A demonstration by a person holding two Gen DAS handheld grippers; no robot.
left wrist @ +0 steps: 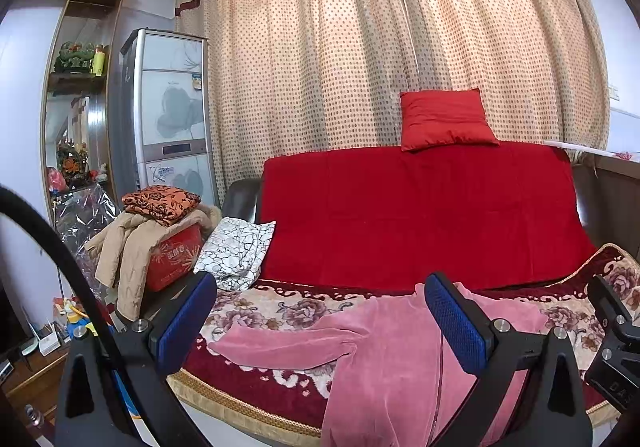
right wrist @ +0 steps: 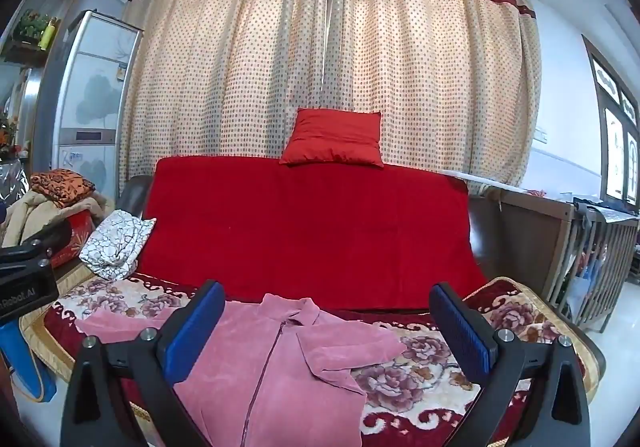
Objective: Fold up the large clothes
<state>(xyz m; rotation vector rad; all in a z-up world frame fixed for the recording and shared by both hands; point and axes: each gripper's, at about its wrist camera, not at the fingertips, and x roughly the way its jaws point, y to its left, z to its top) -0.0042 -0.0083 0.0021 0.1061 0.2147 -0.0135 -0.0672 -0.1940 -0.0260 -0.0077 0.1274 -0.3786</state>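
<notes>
A pink velvet zip jacket [right wrist: 280, 363] lies front-up and spread on the sofa seat's floral blanket [right wrist: 424, 371], collar toward the backrest, both sleeves out to the sides. In the left wrist view it [left wrist: 384, 359] lies below and right of centre, one sleeve reaching left. My left gripper [left wrist: 320, 311] is open and empty, above the jacket's left part. My right gripper [right wrist: 328, 323] is open and empty, above the jacket's chest and right sleeve. The right gripper's body [left wrist: 616, 343] shows at the left wrist view's right edge.
The sofa backrest has a red cover [right wrist: 308, 223] with a red cushion [right wrist: 334, 143] on top. A white patterned pillow [right wrist: 116, 243] sits at the seat's left end. A red box heaped with clothes [left wrist: 160, 231] stands left. A wooden crib [right wrist: 580, 247] stands right.
</notes>
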